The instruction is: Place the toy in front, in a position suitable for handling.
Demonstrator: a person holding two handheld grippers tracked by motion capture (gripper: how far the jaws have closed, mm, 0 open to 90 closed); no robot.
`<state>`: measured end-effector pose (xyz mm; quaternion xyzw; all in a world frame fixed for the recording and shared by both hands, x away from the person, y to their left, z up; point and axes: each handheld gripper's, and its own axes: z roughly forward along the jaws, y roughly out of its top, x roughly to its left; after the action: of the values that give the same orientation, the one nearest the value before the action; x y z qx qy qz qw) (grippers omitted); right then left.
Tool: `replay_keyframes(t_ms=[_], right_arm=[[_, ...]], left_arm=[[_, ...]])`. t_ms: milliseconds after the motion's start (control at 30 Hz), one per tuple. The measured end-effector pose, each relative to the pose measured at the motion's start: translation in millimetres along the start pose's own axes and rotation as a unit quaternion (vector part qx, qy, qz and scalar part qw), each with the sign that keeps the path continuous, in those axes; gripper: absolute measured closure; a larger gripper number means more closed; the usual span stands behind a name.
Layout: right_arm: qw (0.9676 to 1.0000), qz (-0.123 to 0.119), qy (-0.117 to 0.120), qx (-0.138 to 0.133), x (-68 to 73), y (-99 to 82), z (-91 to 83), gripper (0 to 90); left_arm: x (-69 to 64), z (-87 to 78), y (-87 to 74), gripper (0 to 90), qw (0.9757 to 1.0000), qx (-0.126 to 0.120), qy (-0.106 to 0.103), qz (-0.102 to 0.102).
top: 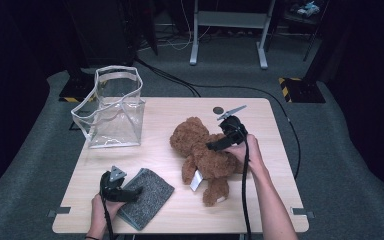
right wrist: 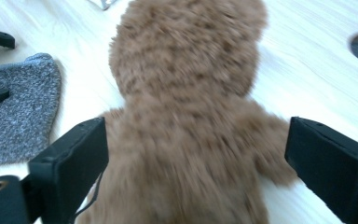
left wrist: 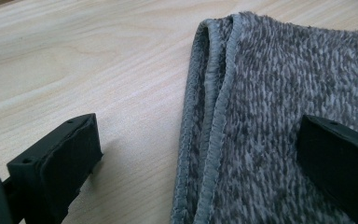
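Note:
A brown teddy bear lies on its back in the middle of the wooden table, head toward the far side. My right gripper is over its chest. In the right gripper view this gripper is open, with the blurred bear between its black jaws. A folded grey knitted cloth lies at the front left. My left gripper is low at its left edge. In the left gripper view it is open, one jaw over bare wood and the other over the cloth.
A clear plastic bag with white trim stands upright at the table's far left corner. A dark round cable hole sits near the far edge behind the bear. Cables run across the grey floor beyond the table.

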<state>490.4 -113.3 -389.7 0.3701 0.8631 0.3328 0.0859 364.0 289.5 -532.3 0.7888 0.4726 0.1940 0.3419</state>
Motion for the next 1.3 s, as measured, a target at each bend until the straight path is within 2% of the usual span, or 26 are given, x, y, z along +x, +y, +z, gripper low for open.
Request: replay_keyframes(t_ms=[33,67,167,333,367,400,467,500,567,600,633,700,733,767,800,867,933,967,1000,1033,1100,1167,1200,1300], right_arm=[[0.9999,0.01,-0.01,-0.006,-2.8,-10.0,-8.9,4.1],[0.9999,0.01,-0.01,-0.006,-2.8,-10.0,-8.9,4.1],[0.9992,0.021,-0.025,-0.023,-7.7,-28.0,-21.5,3.2],[0.9966,0.051,-0.041,-0.05,-12.5,-61.3,-40.0,3.3],[0.9951,0.062,-0.054,-0.054,-13.5,-75.3,-44.7,3.5],[0.9946,0.07,-0.052,-0.056,-13.9,-82.5,-46.4,3.9],[0.9939,0.074,-0.059,-0.056,-15.2,-89.3,-46.6,4.0],[0.9927,0.088,-0.061,-0.055,-17.9,-102.4,-46.3,4.2],[0.9908,0.102,-0.066,-0.058,-20.9,-114.3,-44.0,4.4],[0.9908,0.102,-0.066,-0.058,-20.9,-114.3,-44.0,4.4],[0.9897,0.114,-0.067,-0.056,-23.7,-124.4,-40.8,5.0],[0.9889,0.12,-0.068,-0.056,-25.3,-128.6,-39.2,5.1],[0.9869,0.133,-0.072,-0.057,-27.6,-135.8,-36.7,5.4],[0.9869,0.133,-0.072,-0.057,-27.6,-135.8,-36.7,5.4],[0.9864,0.136,-0.07,-0.06,-28.6,-138.8,-35.3,5.6],[0.9853,0.141,-0.078,-0.056,-30.7,-145.4,-31.9,5.8],[0.9845,0.145,-0.08,-0.056,-32.1,-147.9,-30.9,5.9],[0.9843,0.145,-0.082,-0.058,-32.5,-148.5,-31.0,5.9],[0.9843,0.145,-0.082,-0.058,-32.5,-148.5,-31.0,5.9],[0.9835,0.15,-0.083,-0.058,-32.6,-148.7,-30.6,5.9],[0.9829,0.152,-0.088,-0.057,-32.5,-148.5,-30.5,6.1],[0.9829,0.148,-0.092,-0.059,-33.4,-148.1,-30.2,6.2],[0.9832,0.144,-0.093,-0.063,-34.5,-148.1,-30.2,6.3],[0.9815,0.153,-0.099,-0.059,-34.2,-146.3,-30.1,6.7]], left_arm=[[0.0,0.0,0.0,0.2,1.0,0.0,0.0,0.0],[0.0,0.0,0.0,0.2,1.0,0.0,0.0,0.0],[0.0,0.0,0.0,0.2,1.0,0.0,0.0,0.0],[0.0,0.0,0.0,0.2,1.0,0.0,0.0,0.0],[0.1,0.0,0.1,0.2,1.0,0.0,0.0,0.0],[0.1,0.0,0.0,0.2,1.0,0.0,0.0,0.0],[0.7,-0.2,0.2,0.2,1.0,0.001,0.001,0.004],[0.8,-0.2,0.3,0.2,1.0,0.001,0.0,0.005],[1.4,-0.6,0.4,0.1,1.0,0.004,0.0,0.008],[1.8,-0.7,0.6,0.1,0.9999,0.005,-0.001,0.009],[1.7,-0.5,0.6,0.1,1.0,0.002,-0.004,0.005],[2.2,-0.8,0.6,0.0,1.0,0.003,-0.008,0.005],[3.2,-0.6,0.5,0.0,1.0,-0.001,-0.008,0.003],[4.5,-1.4,0.6,0.0,0.9999,0.003,-0.009,0.006],[4.7,-1.6,0.9,0.0,0.9999,0.0,-0.012,-0.001],[5.2,-5.3,4.6,0.0,0.9998,-0.002,-0.017,-0.001],[4.0,-10.8,12.5,0.0,0.9996,-0.011,-0.024,0.003],[2.5,-13.9,23.4,0.0,0.9993,-0.023,-0.029,0.012],[2.5,-13.9,23.4,0.0,0.9993,-0.023,-0.029,0.012],[2.5,-14.6,29.5,0.0,0.9988,-0.025,-0.038,0.014],[0.4,-13.2,42.4,0.0,0.9983,-0.033,-0.042,0.024],[-0.1,-10.5,56.0,0.0,0.9972,-0.035,-0.057,0.032],[-0.7,-8.3,62.6,0.0,0.9969,-0.039,-0.057,0.038],[-1.3,0.0,81.2,0.0,0.9952,-0.038,-0.078,0.046]])
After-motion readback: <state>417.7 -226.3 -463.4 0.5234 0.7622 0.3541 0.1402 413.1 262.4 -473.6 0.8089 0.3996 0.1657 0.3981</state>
